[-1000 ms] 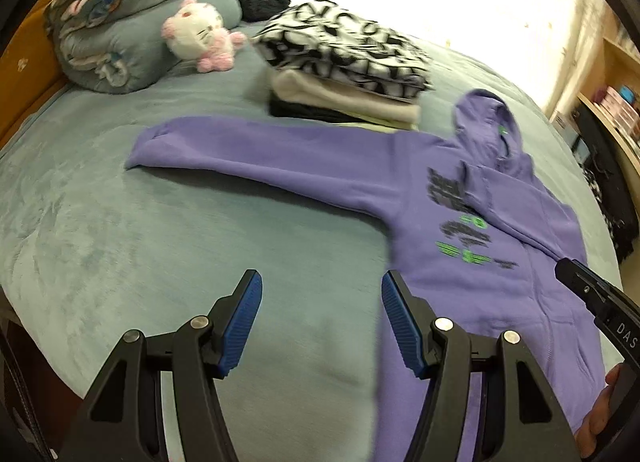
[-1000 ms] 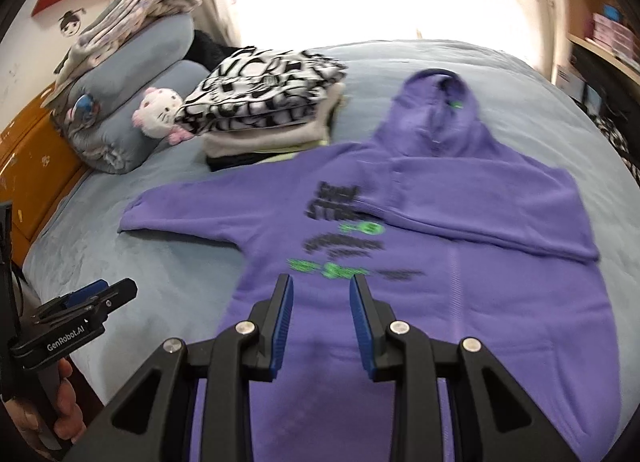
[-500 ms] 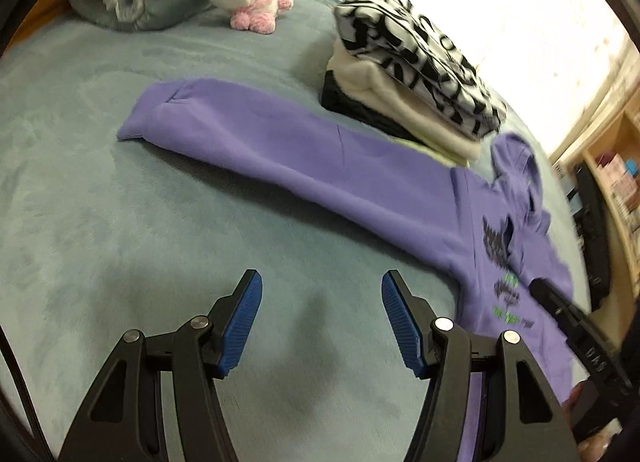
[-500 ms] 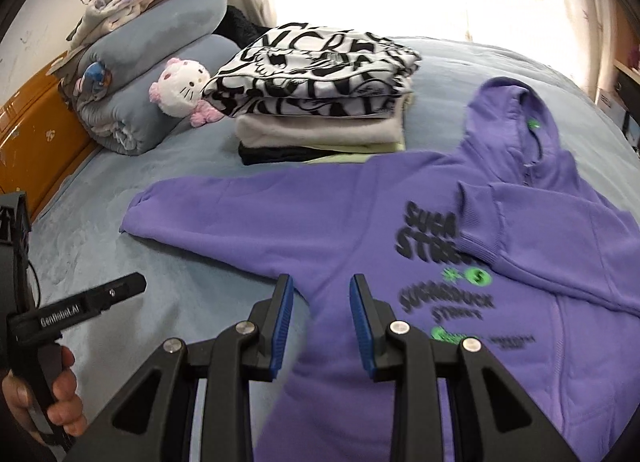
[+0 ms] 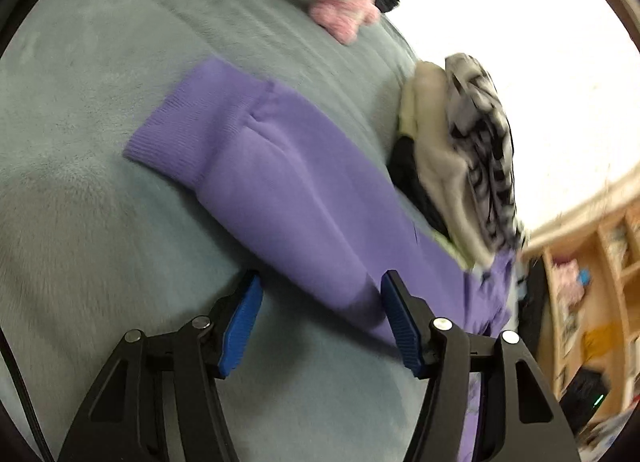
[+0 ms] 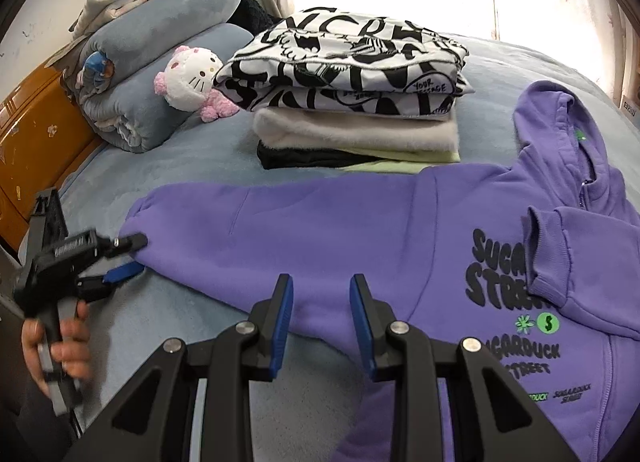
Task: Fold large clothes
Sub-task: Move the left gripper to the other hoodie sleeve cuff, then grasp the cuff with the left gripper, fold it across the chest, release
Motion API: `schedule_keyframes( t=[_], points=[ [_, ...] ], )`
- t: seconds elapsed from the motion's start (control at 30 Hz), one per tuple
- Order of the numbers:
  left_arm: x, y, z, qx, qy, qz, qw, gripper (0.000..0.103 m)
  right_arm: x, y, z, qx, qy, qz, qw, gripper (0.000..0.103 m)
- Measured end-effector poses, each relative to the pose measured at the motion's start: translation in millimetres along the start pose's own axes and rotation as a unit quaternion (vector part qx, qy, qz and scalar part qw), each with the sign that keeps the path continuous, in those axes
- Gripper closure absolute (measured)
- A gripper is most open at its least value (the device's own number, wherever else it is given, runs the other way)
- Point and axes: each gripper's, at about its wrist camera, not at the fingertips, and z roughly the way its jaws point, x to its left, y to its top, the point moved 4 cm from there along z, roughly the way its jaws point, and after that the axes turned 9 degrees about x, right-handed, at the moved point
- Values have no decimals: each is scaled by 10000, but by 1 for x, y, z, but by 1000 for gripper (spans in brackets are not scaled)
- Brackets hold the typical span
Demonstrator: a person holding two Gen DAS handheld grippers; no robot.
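Both hand-held grippers hang over a grey-blue bed (image 6: 208, 165) where a purple hoodie (image 6: 360, 229) lies spread face up. Left hand-held gripper (image 5: 320, 294) has its blue pads (image 5: 244, 318) standing apart, released, with the lower edge of the hoodie's outstretched sleeve (image 5: 276, 181) lying between and just ahead of the fingertips; whether either pad touches the cloth I cannot tell, since that view is blurred. In the right wrist view the same tool reaches in from the left, held by a person's hand (image 6: 60, 346), its tips right at the ribbed cuff (image 6: 138, 217). Right hand-held gripper (image 6: 322, 294) is narrowly parted and grasps nothing, poised over the near edge of the sleeve close to where it joins the body. The hoodie's other sleeve (image 6: 580, 262) is folded across the chest, partly covering the black and green lettering (image 6: 500, 274), and the hood (image 6: 560, 121) points toward the bright window. Behind the outstretched sleeve sits a stack of folded clothes (image 6: 352, 101) topped by a black-and-white printed piece, touching the hoodie's shoulder edge. Left of the stack are a white and pink plush cat (image 6: 192, 77) and rolled blue bedding (image 6: 160, 45).
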Motion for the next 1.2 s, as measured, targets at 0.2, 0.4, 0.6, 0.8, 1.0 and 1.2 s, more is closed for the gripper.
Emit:
schedule_keyframes(
  t=[0.2, 0.4, 0.6, 0.8, 1.0, 1.2],
  points=[
    [9, 18, -6, -768, 434, -374, 9954, 93, -13, -10, 2, 122, -44, 61, 9999, 74],
    [-58, 0, -31, -1491, 1177, 440, 9808, 97, -34, -21, -15, 86, -46, 279, 9996, 74],
    [-197, -41, -58, -1697, 614, 1740, 9681, 97, -71, -31, -57, -217, -83, 607, 9979, 74],
    [-319, -117, -17, -1071, 427, 3011, 9466, 97, -119, -49, -96, -477, -183, 1011, 9936, 74],
    [-370, -189, 75, -249, 498, 3525, 9341, 97, -185, -79, -119, -493, -421, 1547, 9858, 74],
    [-362, -259, 170, 621, 1020, 3859, 9148, 96, -252, -112, -136, -423, -672, 2018, 9762, 74]
  ],
)
